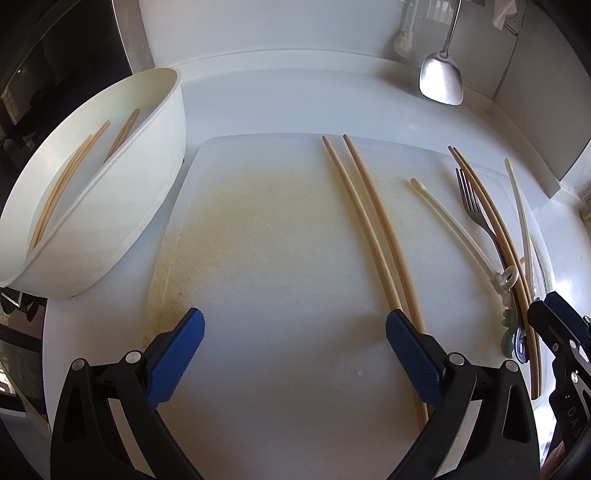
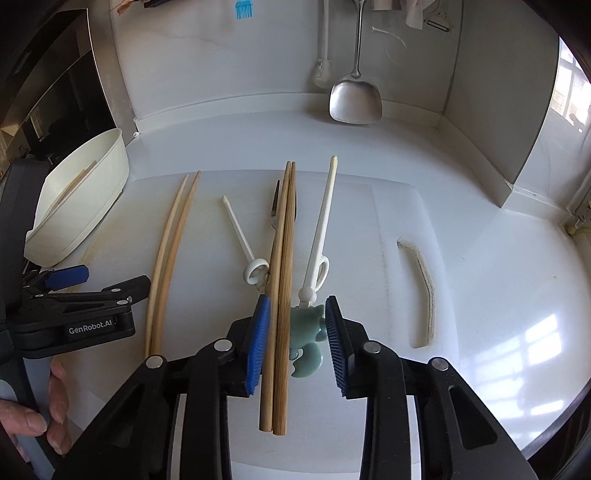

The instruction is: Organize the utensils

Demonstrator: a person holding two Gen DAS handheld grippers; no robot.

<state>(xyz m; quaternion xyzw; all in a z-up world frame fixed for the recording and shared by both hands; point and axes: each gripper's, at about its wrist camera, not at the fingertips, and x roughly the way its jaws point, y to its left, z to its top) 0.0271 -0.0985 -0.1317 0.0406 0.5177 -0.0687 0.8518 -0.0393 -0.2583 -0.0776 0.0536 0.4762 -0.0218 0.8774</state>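
Far left, a white oval bin [image 1: 110, 206] sat off the cutting board's corner, split lengthwise by a divider; pale bamboo chopsticks [image 1: 62, 184] lay in its far compartment.

The left gripper [image 1: 295, 332] hovered low over the white cutting board [image 1: 258, 221], jaws spread wide with nothing between the blue pads. Its right finger [image 1: 410, 350] sat against the near part of a pale chopstick pair [image 1: 373, 229]; contact could not be confirmed. The right wrist view alone showed "GenRobot.AI" printed on that gripper's body, and the person's hand [image 2: 40, 413] wrapped round its handle.

Right of the pale pair lay white training chopsticks [image 2: 240, 232] with finger rings, joined at a green animal-shaped clip [image 2: 308, 339]. A metal fork [image 1: 472, 206] lay across them, largely hidden under a darker bamboo chopstick pair [image 2: 282, 295].

The right gripper [image 2: 297, 339] was partly open, straddling the near part of the darker pair and the green clip. Its left pad [image 2: 258, 343] lay close beside the chopsticks, the right pad [image 2: 336, 350] just clear of the clip; no grip was evident. On its body the left wrist view caught letters reading "DAS", the rest cut off.

The right wrist view alone showed the board's handle slot [image 2: 421, 291] and, on the back wall, a blue silicone brush [image 2: 242, 9] and a peeler [image 2: 439, 18]. A steel spatula [image 2: 354, 96] and a white bottle brush [image 2: 323, 70] hanging there appeared in both views.
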